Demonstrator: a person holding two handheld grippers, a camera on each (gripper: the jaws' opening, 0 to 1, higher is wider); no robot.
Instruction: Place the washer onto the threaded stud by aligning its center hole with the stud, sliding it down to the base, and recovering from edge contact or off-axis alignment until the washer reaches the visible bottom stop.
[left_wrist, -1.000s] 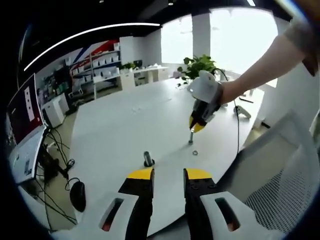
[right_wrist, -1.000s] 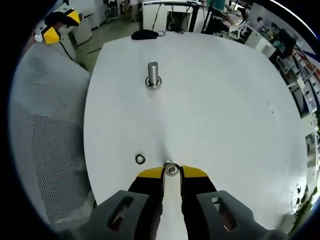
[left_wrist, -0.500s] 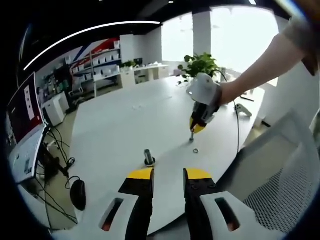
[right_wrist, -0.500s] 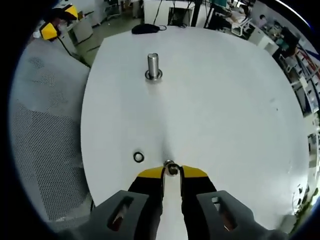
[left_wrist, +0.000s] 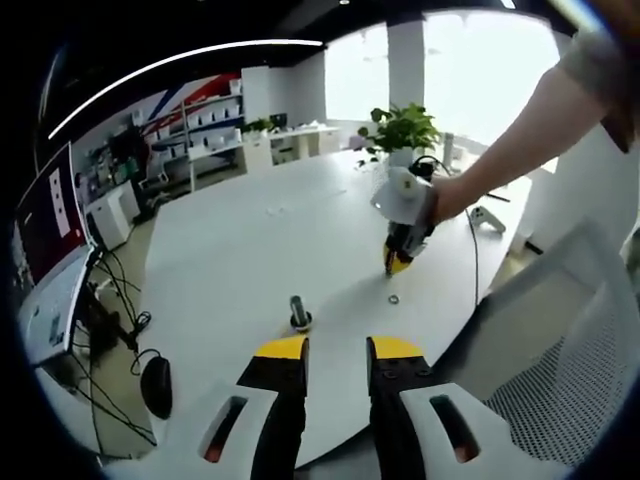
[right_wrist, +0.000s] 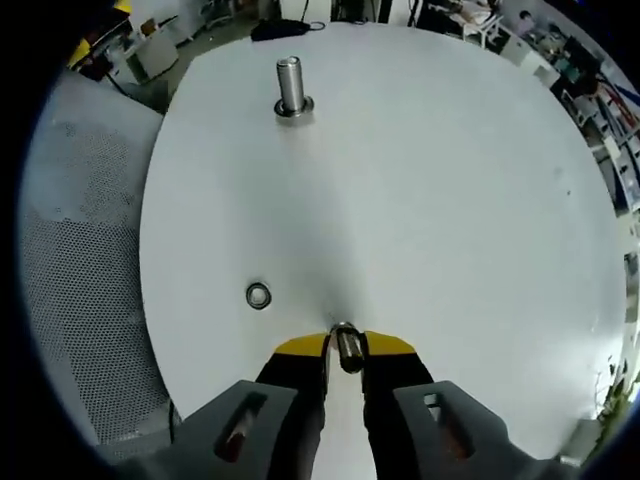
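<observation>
- Your right claw (right_wrist: 343, 347) is gripping a washer (right_wrist: 346, 342), well short of the stud (right_wrist: 291, 86).
- Your left claw (left_wrist: 335, 347) is hanging slightly parted, holding nothing.
- Aligning and sliding down are remaining; another washer (right_wrist: 258, 295) is lying near the right claw.

Right tool (right_wrist: 344, 345) pinched tight; left tool (left_wrist: 335, 347) narrowly parted.
</observation>
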